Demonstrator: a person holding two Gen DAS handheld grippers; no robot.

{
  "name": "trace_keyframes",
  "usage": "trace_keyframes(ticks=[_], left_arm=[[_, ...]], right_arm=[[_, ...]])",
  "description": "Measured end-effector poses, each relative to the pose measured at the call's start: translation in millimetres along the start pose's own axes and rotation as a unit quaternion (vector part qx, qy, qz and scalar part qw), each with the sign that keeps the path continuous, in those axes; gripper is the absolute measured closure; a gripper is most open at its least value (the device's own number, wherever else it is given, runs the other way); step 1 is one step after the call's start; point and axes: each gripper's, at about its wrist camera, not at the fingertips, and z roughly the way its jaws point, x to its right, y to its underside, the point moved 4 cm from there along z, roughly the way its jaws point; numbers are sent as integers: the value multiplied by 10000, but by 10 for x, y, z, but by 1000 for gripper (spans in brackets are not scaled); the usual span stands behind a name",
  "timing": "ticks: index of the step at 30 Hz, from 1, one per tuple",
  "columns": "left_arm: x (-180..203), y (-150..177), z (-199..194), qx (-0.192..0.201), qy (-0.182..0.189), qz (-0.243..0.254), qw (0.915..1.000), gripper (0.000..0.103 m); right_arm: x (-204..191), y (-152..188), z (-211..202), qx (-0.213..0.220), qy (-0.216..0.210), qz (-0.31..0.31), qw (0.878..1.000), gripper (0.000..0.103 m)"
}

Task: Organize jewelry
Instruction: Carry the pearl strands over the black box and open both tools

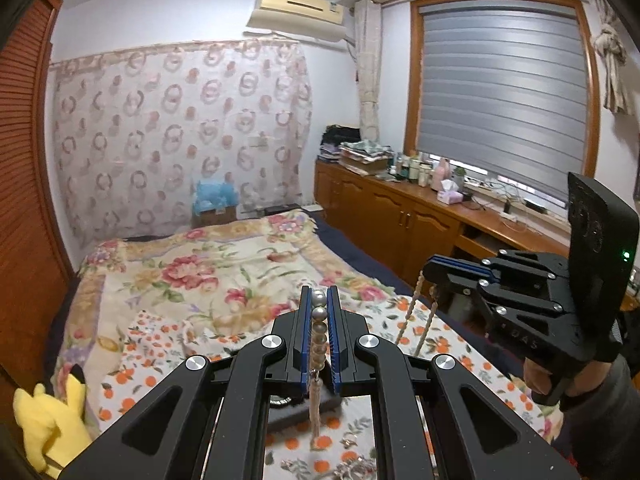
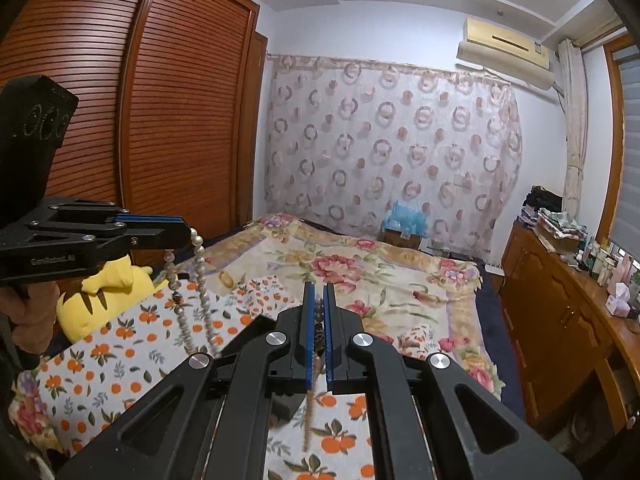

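My left gripper (image 1: 319, 300) is shut on a pearl necklace (image 1: 319, 326); large grey-white pearls sit between its blue pads and a strand hangs below. It also shows in the right wrist view (image 2: 188, 236), with pearl strands (image 2: 200, 280) hanging down. My right gripper (image 2: 318, 300) is shut on a thin beaded necklace (image 2: 319, 312). It also shows in the left wrist view (image 1: 430, 270), with cream strands (image 1: 416, 304) hanging from it. Both grippers are held above an orange-print cloth (image 2: 132, 344). A dark box (image 1: 296, 412) and loose jewelry (image 1: 352, 466) lie below.
A bed with a floral blanket (image 1: 208, 264) lies ahead. A yellow plush toy (image 1: 52, 420) sits at the left. A wooden cabinet with bottles (image 1: 420, 216) runs along the right under the window. A wooden wardrobe (image 2: 140, 100) stands at the left.
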Motion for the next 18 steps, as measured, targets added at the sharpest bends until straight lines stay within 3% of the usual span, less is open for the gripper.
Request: trace_keyframes(ticks=[7, 18], left_arm=[[-229, -126, 261, -22, -279, -118, 9995, 96], [-552, 500, 853, -695, -403, -530, 9954, 96]], right_arm=[[28, -209, 199, 48, -59, 79, 9999, 98], [-2, -353, 528, -15, -127, 161, 9998, 98]])
